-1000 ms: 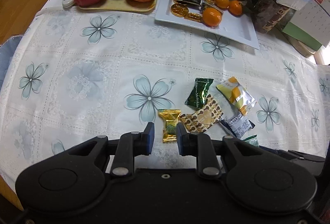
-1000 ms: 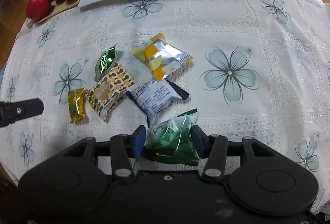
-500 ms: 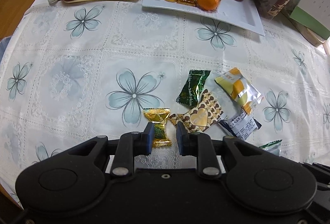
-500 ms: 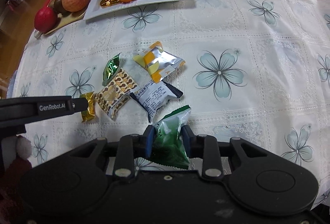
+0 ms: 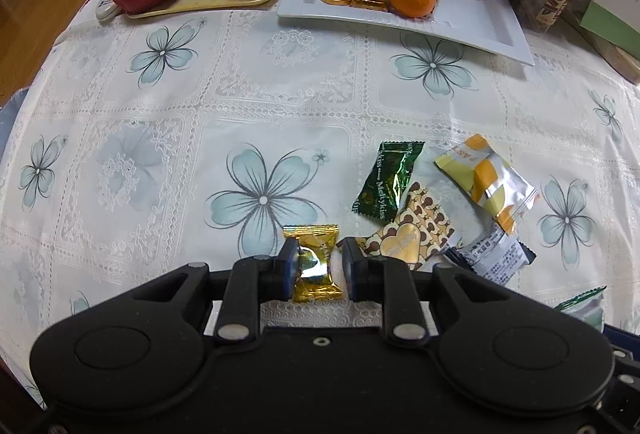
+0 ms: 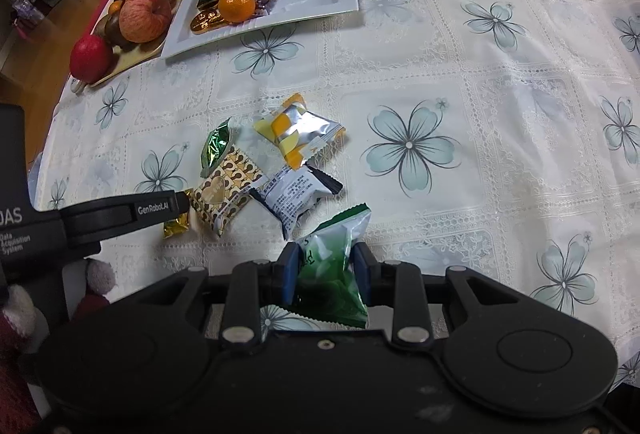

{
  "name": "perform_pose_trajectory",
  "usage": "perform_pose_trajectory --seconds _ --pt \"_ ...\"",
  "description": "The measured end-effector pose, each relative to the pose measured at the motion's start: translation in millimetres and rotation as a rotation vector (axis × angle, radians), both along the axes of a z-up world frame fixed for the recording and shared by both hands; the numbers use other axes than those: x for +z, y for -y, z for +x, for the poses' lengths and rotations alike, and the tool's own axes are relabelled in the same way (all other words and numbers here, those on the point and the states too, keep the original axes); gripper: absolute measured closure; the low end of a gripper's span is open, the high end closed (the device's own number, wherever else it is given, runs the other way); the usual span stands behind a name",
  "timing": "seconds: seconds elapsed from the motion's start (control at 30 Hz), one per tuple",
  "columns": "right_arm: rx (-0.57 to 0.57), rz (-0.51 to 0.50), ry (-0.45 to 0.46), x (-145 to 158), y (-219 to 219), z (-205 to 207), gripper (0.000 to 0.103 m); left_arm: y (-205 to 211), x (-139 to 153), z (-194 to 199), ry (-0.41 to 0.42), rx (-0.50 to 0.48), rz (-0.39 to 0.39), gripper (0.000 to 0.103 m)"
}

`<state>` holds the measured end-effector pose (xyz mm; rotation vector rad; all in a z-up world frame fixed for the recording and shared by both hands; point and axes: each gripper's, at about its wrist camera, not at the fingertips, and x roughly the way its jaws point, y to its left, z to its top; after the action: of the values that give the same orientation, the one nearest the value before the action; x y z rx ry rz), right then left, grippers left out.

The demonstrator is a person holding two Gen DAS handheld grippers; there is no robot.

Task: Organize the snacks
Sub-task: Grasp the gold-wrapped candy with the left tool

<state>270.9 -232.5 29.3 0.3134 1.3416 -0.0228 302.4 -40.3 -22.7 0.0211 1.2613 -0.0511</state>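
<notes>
Right gripper, jaws just closed, now pinches the green packet clear of the worktop; left gripper straddles the gold candy, grip uncertain — both bound for sorting.

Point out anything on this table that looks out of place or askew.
Loose wrapped snacks lie scattered at odd angles on the tablecloth, off the white tray: a green Maltykiss candy, a heart-print packet and a yellow-and-silver packet. The white-and-black packet lies against the heart-print one. Nothing looks spilled or torn.
</notes>
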Motion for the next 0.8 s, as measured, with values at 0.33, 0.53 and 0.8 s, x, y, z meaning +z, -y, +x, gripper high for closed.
perform_pose_trajectory --seconds 0.33,0.53,0.8 --pt "-0.028 -0.009 -0.013 -5 7 2 0.071 -3 2 -1 -0.010 0.005 -0.007 0.070" --pt "-0.020 -0.010 -0.014 -6 4 3 0.071 -12 5 1 -0.018 0.024 -0.039 0.068" --pt "-0.011 -0.008 -0.010 -4 3 2 0.071 -9 -4 2 -0.041 0.022 -0.029 0.068"
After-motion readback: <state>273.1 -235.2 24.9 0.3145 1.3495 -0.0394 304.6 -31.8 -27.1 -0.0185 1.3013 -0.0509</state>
